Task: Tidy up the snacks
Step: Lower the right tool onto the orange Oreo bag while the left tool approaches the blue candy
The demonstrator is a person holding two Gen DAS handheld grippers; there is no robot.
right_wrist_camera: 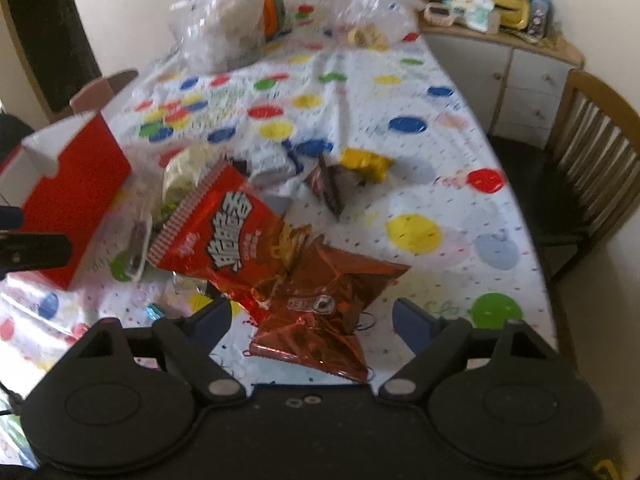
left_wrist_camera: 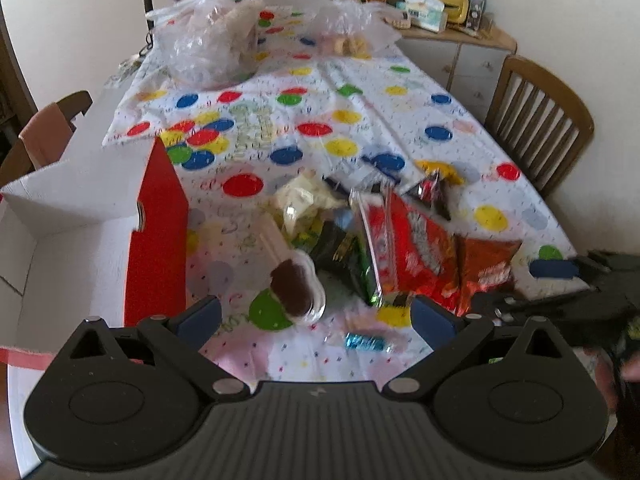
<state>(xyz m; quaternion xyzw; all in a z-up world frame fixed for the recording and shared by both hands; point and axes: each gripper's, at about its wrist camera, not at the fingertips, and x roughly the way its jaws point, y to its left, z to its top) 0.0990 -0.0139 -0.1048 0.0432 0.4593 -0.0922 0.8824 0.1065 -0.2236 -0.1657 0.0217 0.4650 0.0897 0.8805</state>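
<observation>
While both grippers, left [left_wrist_camera: 316, 316] and right [right_wrist_camera: 312, 320], gape wide, snacks lie heaped. Red bag [right_wrist_camera: 216, 228]: white lettering, blurred. Box [left_wrist_camera: 156, 232]: red, open.

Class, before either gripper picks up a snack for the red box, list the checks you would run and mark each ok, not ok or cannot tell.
1. Left gripper open and holding nothing: ok.
2. Right gripper open and holding nothing: ok.
3. Red box open on top to receive snacks: ok.
4. Brown foil bag between the right fingers, not yet touched: ok.
5. Red chip bag lying free of the other snacks: not ok, it overlaps the brown foil bag.
6. Space left inside the box: cannot tell.
</observation>
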